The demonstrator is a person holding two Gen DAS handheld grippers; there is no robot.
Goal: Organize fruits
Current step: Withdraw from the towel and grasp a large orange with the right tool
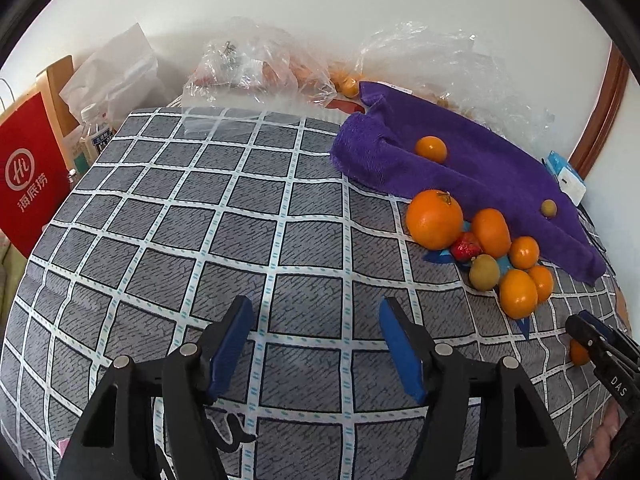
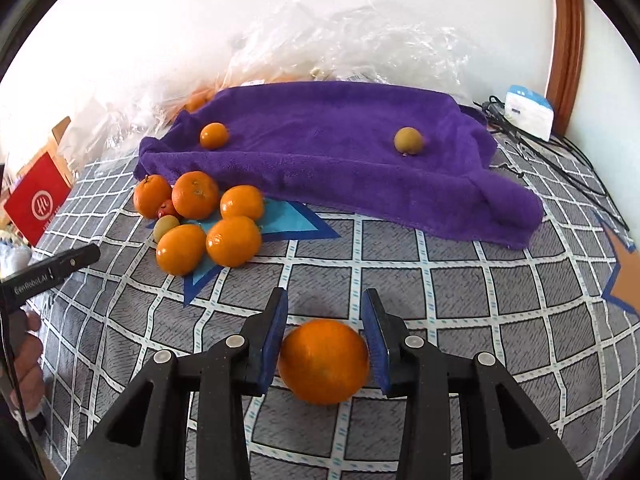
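Right gripper (image 2: 324, 320) clamps 1 orange (image 2: 323, 361) above the checked cloth (image 2: 440, 304); left gripper (image 1: 316, 320) fingers apart, empty

Purple towel (image 2: 340, 152), orange fruits (image 2: 232, 240), grey white-gridded tablecloth (image 1: 200, 200), blue-padded tongs (image 2: 325, 316).

A towel (image 2: 340, 148) lies at the back of the counter (image 2: 440, 280), with one orange (image 2: 214, 135) on its left part and a small fruit (image 2: 408, 141) on its right. A cluster of fruits (image 2: 208, 220) sits just before the towel's left end. Plastic bags (image 2: 360, 48) lie behind the towel.

white wall (image 1: 320, 0) | brown door frame (image 2: 566, 40) | grey checked tablecloth (image 1: 180, 220)
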